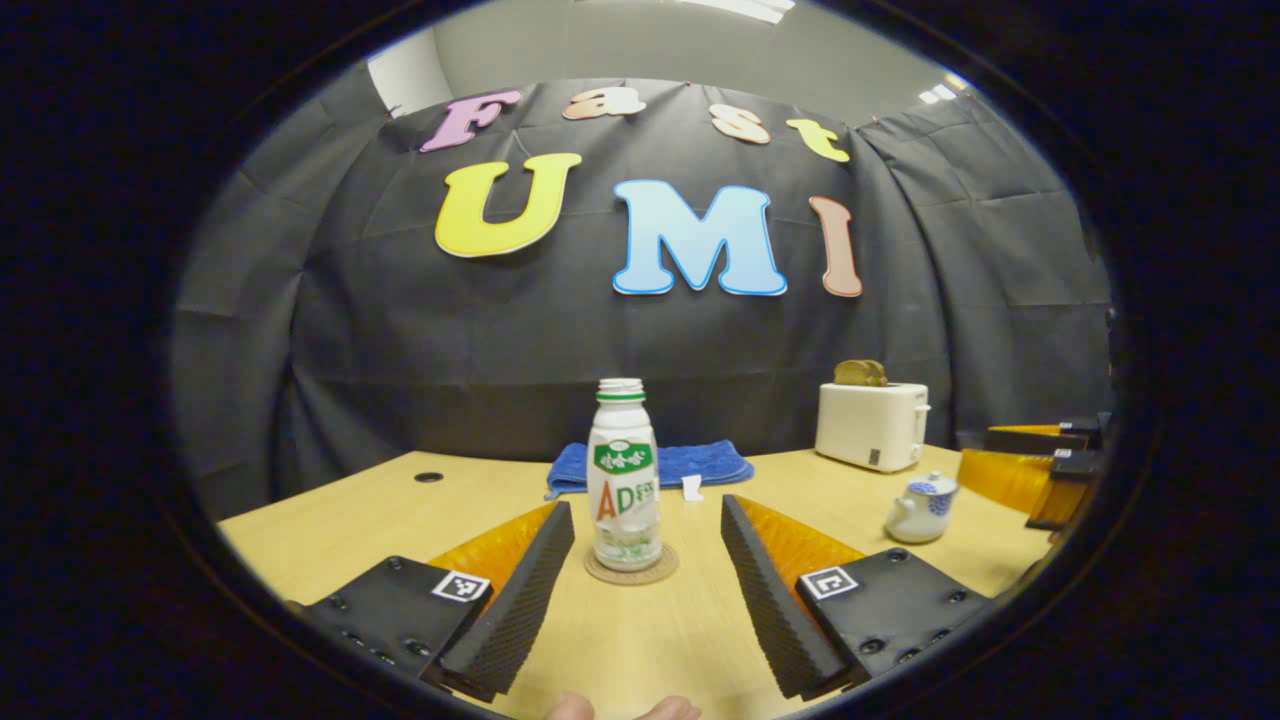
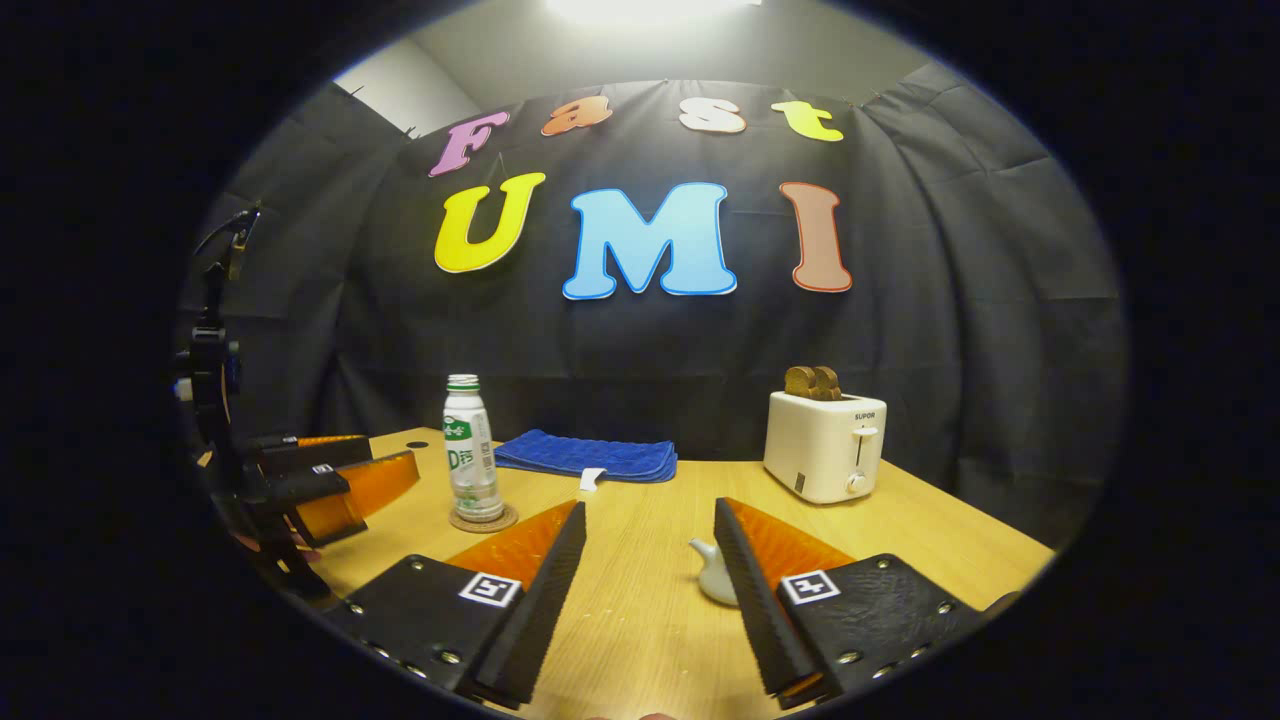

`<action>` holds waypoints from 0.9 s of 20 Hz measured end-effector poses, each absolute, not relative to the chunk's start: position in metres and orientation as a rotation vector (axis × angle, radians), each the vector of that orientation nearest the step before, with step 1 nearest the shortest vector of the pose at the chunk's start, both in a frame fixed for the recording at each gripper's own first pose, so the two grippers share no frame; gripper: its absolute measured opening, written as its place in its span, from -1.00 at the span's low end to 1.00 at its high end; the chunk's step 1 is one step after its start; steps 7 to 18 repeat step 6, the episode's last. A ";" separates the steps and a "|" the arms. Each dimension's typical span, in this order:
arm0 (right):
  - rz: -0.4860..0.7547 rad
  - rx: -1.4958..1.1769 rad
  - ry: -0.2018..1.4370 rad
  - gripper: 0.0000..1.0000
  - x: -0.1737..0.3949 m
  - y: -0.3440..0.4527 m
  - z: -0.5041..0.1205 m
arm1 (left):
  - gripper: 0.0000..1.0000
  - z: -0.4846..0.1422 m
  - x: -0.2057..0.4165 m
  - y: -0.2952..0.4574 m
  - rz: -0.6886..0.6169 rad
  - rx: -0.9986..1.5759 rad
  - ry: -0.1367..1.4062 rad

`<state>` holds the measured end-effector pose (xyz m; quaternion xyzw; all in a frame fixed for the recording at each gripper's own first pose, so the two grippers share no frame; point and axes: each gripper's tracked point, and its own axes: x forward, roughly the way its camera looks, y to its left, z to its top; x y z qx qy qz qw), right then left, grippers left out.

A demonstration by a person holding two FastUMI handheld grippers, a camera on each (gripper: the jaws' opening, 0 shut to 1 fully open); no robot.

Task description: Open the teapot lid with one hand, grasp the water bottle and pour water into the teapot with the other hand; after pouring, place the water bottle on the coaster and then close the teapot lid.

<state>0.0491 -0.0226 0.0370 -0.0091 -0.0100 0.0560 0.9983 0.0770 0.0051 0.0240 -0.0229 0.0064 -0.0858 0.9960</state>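
Observation:
A white water bottle (image 1: 622, 470) with a green label stands upright on a round coaster (image 1: 631, 568). My left gripper (image 1: 647, 505) is open, and the bottle stands in line with its gap, just ahead of the fingertips and untouched. A small white teapot (image 1: 922, 507) with blue markings sits to the right with its lid on. In the right gripper view my right gripper (image 2: 650, 508) is open over the table, and the teapot (image 2: 712, 575) peeks out behind its right finger. The bottle (image 2: 470, 450) and the left gripper (image 2: 330, 480) are at the left.
A white toaster (image 2: 825, 445) with bread in it stands at the back right. A folded blue cloth (image 2: 590, 457) lies at the back, by the wall. The right gripper (image 1: 1040, 470) shows at the right edge of the left gripper view. The wooden table (image 2: 640, 620) spreads in front.

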 end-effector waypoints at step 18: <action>-0.003 -0.045 -0.079 0.77 -0.001 -0.010 0.024 | 1.00 0.008 0.008 -0.029 -0.178 -0.002 -0.003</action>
